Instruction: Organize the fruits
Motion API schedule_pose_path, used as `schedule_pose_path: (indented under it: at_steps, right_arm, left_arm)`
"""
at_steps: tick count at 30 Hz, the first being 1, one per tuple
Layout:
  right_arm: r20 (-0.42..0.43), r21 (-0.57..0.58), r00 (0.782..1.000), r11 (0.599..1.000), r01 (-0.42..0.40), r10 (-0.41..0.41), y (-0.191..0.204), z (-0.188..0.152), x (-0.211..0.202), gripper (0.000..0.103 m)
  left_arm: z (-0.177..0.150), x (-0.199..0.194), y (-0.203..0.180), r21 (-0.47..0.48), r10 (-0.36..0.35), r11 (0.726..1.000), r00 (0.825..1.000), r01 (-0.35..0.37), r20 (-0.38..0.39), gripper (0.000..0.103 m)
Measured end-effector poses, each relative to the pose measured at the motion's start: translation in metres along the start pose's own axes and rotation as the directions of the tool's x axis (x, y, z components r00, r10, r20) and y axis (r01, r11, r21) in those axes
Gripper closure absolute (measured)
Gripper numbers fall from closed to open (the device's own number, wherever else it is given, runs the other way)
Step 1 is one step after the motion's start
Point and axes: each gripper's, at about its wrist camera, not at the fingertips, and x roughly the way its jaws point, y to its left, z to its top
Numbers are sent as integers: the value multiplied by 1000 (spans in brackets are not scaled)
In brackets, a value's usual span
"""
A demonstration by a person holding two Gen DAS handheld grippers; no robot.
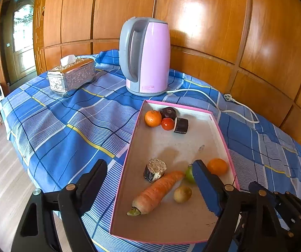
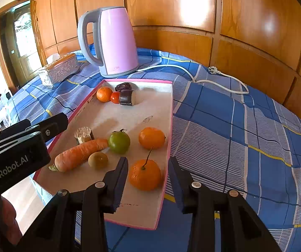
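A pink-rimmed tray (image 1: 127, 153) (image 2: 171, 121) lies on the checked cloth. At its far corner sit a mandarin (image 1: 153, 118), a red tomato (image 1: 167, 124) and two dark cut pieces (image 1: 181, 125). Nearer lie a carrot (image 1: 159, 191) (image 2: 79, 154), a green fruit (image 2: 119, 142), a small brown fruit (image 2: 98, 160), another cut piece (image 1: 155, 169) and an orange (image 2: 151, 138). My left gripper (image 1: 150, 164) hangs wide open over the carrot end, holding nothing. My right gripper (image 2: 148, 163) is open, its tips either side of a stemmed mandarin (image 2: 144, 176) that rests in the tray; a gap shows on its right.
A pink kettle (image 1: 148, 56) stands behind the tray, its white cord and plug (image 1: 228, 97) trailing right. A silver tissue box (image 1: 71, 76) sits at the back left. The table drops to wooden floor on the left; a wood-panelled wall runs behind. A hand (image 2: 1, 220) holds the left gripper.
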Motion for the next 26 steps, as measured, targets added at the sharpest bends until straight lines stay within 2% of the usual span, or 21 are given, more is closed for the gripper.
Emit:
schedule_pose_path:
  at_steps: [18, 26]
  right_arm:
    - [-9, 1, 1000, 1000, 3, -3, -1, -2, 1, 63]
    - [-6, 14, 1000, 1000, 4, -4, -5, -3, 1, 63]
  left_arm:
    - [0, -2, -3, 1, -22, 1000, 1000, 22, 11, 19]
    - [0, -1, -5, 22, -8, 1000, 1000, 8, 23, 19]
